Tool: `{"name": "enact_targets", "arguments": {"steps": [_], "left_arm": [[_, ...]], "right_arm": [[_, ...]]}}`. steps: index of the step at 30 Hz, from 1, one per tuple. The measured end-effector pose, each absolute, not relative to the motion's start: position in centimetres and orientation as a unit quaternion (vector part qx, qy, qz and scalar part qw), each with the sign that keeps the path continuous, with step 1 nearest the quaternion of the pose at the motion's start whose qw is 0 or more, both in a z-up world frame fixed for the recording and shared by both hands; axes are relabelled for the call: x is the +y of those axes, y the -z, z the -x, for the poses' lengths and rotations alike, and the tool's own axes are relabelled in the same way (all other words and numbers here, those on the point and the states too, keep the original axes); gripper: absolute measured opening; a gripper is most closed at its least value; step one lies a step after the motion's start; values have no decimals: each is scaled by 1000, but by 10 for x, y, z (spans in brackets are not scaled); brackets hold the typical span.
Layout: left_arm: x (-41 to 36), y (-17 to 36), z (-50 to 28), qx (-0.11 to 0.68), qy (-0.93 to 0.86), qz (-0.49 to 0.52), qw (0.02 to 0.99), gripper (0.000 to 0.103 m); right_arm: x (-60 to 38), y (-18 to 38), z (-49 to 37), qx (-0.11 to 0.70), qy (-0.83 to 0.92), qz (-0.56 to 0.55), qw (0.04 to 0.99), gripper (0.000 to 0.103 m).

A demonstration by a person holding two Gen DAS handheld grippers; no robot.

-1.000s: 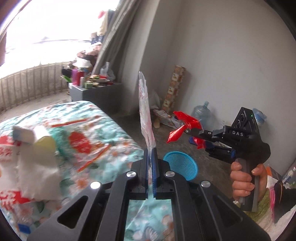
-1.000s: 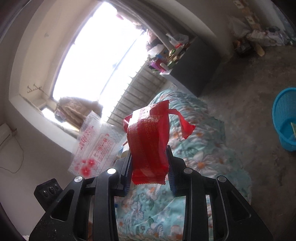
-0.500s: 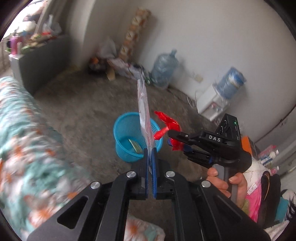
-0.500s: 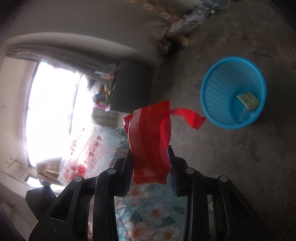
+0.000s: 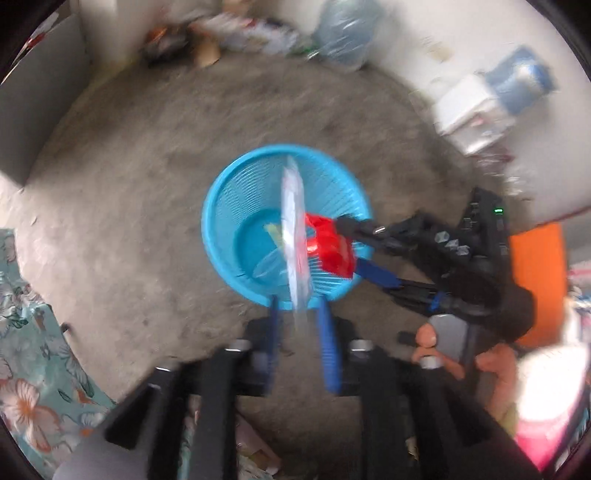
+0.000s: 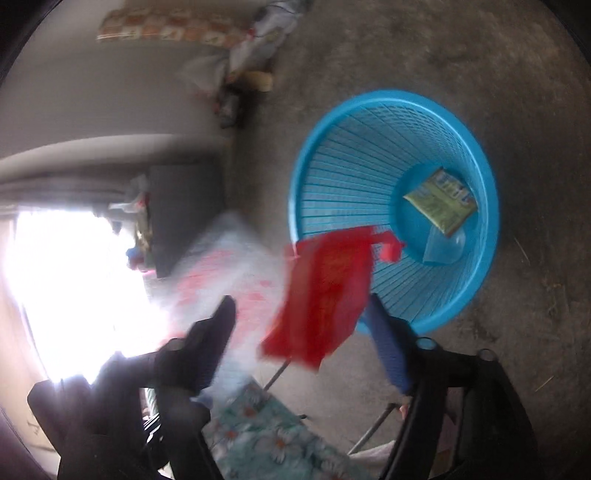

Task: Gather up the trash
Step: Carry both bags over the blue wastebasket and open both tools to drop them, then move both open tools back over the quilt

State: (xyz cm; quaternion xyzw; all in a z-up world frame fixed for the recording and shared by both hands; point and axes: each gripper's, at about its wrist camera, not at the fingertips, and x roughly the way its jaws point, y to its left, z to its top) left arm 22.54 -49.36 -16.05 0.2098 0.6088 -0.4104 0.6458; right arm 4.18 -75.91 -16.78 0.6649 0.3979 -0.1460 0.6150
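Observation:
A blue plastic basket [image 5: 221,206] stands on the concrete floor, also in the right wrist view [image 6: 487,206]. It holds a green packet [image 6: 439,201]. My left gripper [image 5: 297,308] is open above its near rim, and a clear printed wrapper [image 5: 293,229] is loose between the fingers, edge-on over the basket. My right gripper [image 6: 301,306] is open, and a red wrapper [image 6: 321,291] is loose between its fingers at the basket's rim. In the left wrist view the red wrapper [image 5: 328,245] hangs over the basket's right side.
A floral-covered table [image 5: 33,376] is at the lower left. Water jugs [image 5: 343,33] and clutter line the far wall. A white dispenser [image 5: 476,110] stands at right. A dark cabinet [image 6: 184,210] stands by the bright window.
Both grippers have moved down over the basket and opened. The clear wrapper and the red wrapper are no longer pinched and are dropping toward the basket.

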Motion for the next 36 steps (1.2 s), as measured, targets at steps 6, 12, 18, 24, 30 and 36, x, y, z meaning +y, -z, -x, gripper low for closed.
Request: {"name": "enact_targets", "arguments": {"steps": [6, 12, 18, 24, 30, 36], "left_arm": [[-487, 164, -232, 621, 395, -180, 653, 53], [-464, 109, -227, 564, 431, -165, 685, 61], [-387, 11, -205, 471, 500, -92, 721, 81], [-299, -29, -185, 470, 528, -31, 707, 81], [-206, -34, -162, 475, 450, -40, 755, 97], [-122, -32, -139, 451, 355, -37, 818, 97]], "right_arm": [[-757, 213, -23, 419, 179, -696, 554, 74], [-747, 189, -11, 394, 174, -694, 578, 76], [-723, 103, -17, 347, 139, -653, 659, 77], [-674, 16, -22, 319, 73, -610, 721, 82], [-599, -50, -36, 358, 23, -509, 783, 86], [-509, -93, -56, 408, -52, -386, 826, 93]]}}
